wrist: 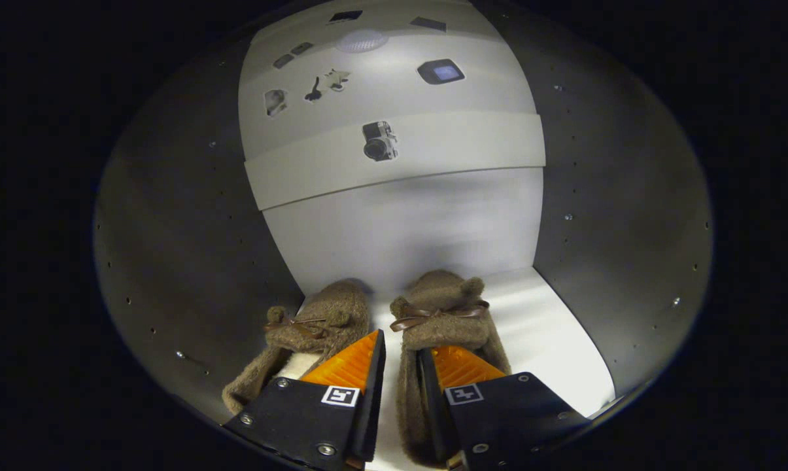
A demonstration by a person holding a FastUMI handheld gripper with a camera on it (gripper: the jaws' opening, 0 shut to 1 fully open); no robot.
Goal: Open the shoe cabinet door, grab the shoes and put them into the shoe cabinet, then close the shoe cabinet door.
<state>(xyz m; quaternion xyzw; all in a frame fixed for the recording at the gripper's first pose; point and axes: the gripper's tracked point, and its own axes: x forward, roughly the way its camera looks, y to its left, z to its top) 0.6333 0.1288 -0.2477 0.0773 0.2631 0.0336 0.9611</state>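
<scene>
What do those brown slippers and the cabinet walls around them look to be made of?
The slippers look like fuzzy fleece or wool-like fabric, with a nappy matte surface and thin, shiny, leather-like bows. The cabinet walls appear to be smooth matte laminated board, dotted with rows of peg holes. The gripper fingers straddle adjoining slipper sides; whether they press is unclear.

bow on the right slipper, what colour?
Dark brown bow on a lighter brown fuzzy slipper; gripper view.

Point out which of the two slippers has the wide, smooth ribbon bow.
The slipper ahead of the right-hand finger; its bow is a broad ribbon. The other slipper, beside it, carries only a thin, stringy bow. The gripper is slightly open.
</scene>
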